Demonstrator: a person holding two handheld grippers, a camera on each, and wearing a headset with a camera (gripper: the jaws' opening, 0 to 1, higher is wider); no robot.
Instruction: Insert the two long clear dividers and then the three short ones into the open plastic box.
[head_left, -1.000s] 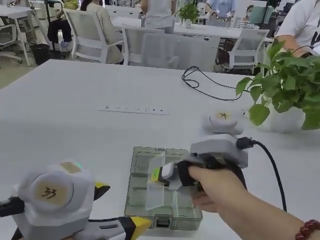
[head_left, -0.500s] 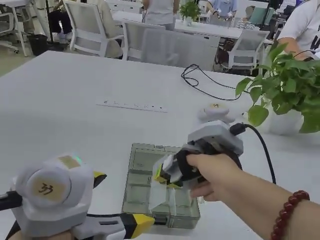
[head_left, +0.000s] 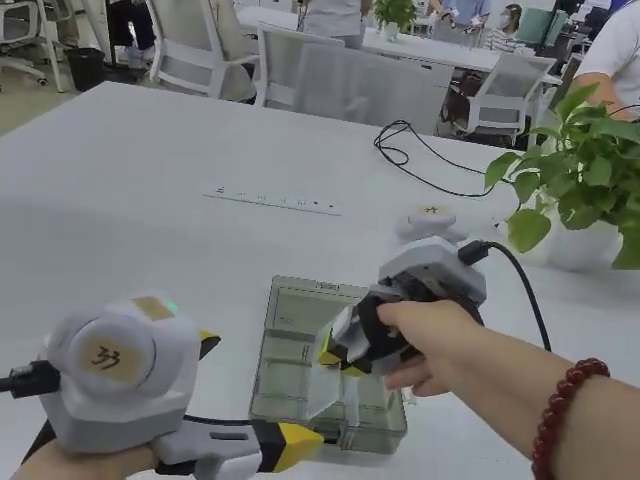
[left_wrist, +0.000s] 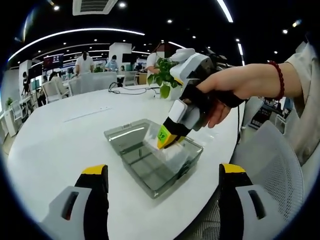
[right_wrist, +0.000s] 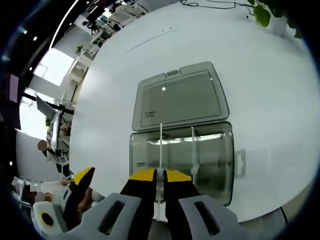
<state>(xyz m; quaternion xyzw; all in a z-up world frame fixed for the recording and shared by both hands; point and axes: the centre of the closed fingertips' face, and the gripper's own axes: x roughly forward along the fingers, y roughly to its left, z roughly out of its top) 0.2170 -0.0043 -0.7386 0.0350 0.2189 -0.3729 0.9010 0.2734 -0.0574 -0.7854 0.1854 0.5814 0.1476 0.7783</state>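
Right gripper at the open box, a clear divider pinched tight.

Here we go: the right gripper (right_wrist: 159, 176) has its jaws pressed together on a clear divider (right_wrist: 160, 145). We see the divider edge-on, running from the jaws down across the base of the open plastic box (right_wrist: 215, 170). We cannot tell whether it sits in its slots. Just beside it in the same base, a second divider (right_wrist: 193, 150) stands upright and parallel. The lid (right_wrist: 180, 100) lies flat on the far side of the base. On the box's near side the left gripper (left_wrist: 162, 169) hangs with its jaws wide apart and nothing between them. Beyond the box, to the right, we see a potted plant (head_left: 580, 180), with a black cable (head_left: 420, 165) looped on the table (head_left: 150, 200).
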